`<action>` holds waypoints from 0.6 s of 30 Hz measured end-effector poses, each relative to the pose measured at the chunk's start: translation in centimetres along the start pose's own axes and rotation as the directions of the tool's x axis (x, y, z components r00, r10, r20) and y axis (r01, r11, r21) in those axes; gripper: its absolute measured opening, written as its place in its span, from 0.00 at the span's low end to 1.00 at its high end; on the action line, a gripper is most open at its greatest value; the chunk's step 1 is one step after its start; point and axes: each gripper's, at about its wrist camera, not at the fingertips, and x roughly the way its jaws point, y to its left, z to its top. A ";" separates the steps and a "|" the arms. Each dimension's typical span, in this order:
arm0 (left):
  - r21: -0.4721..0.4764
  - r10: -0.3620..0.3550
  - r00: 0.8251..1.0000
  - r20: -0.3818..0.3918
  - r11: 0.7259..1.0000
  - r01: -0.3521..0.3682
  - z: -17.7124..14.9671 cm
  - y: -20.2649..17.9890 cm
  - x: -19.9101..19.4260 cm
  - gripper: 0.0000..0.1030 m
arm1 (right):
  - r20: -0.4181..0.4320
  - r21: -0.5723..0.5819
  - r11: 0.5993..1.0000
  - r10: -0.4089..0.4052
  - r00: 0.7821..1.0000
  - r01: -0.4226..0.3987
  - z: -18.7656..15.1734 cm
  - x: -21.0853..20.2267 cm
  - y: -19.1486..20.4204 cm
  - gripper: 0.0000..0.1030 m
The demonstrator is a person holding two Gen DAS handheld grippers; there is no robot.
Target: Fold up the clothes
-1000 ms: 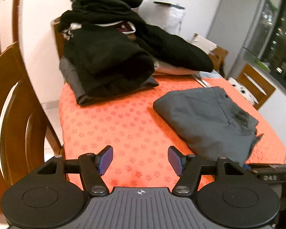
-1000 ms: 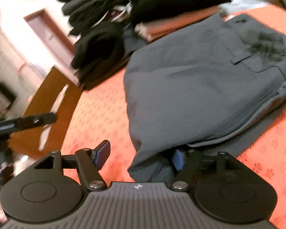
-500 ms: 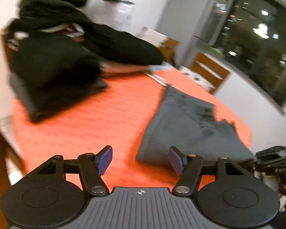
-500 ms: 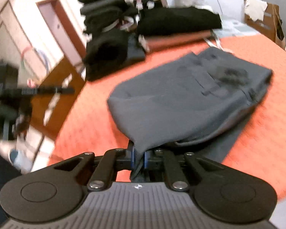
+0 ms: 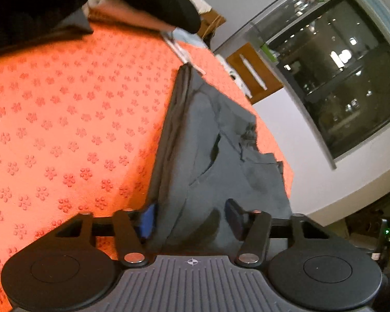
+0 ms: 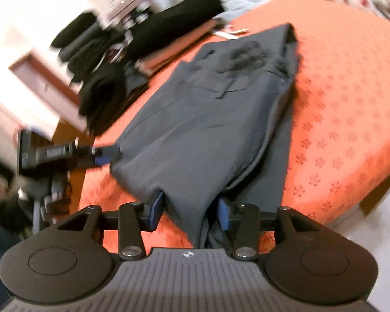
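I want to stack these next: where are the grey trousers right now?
The grey trousers lie folded on the orange tablecloth, near its front edge, right of the dark clothes pile.

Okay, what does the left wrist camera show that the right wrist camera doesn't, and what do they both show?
Only the left wrist view shows a dark window and the left gripper up close, its fingers astride the grey trousers' edge. Only the right wrist view shows the whole stack of dark folded clothes, a doorway and the right gripper with cloth between its fingers. Both show the trousers, the orange tablecloth and part of the dark clothes.
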 end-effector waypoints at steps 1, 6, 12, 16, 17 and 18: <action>-0.006 -0.009 1.000 0.003 1.000 0.009 0.0 0.1 0.0 0.27 | 0.015 0.033 0.999 0.007 1.000 -0.008 -0.1 0.0 -0.4 0.48; -0.003 -0.069 0.998 0.011 0.998 0.069 -0.5 -0.2 -1.6 0.15 | 0.054 0.066 0.996 0.053 0.997 -0.056 -0.8 -0.4 -0.3 0.31; 0.051 0.001 0.998 -0.065 0.999 0.002 -2.5 -0.7 -3.3 0.18 | -0.028 -0.026 0.999 -0.038 0.999 0.038 -3.2 -1.6 1.2 0.39; 0.107 0.045 0.999 -0.012 0.993 -0.044 -2.8 -1.5 -4.5 0.30 | -0.017 -0.097 0.978 -0.187 0.982 0.185 -4.5 -2.3 2.4 0.54; 0.135 0.045 0.999 0.023 0.990 -0.048 -2.6 -2.1 -5.1 0.35 | 0.005 -0.122 0.968 -0.219 0.976 0.218 -4.6 -2.7 3.1 0.54; 0.169 0.038 0.998 0.048 0.985 -0.046 -2.3 -2.7 -5.5 0.45 | 0.033 -0.158 0.955 -0.250 0.968 0.251 -4.5 -3.2 3.8 0.54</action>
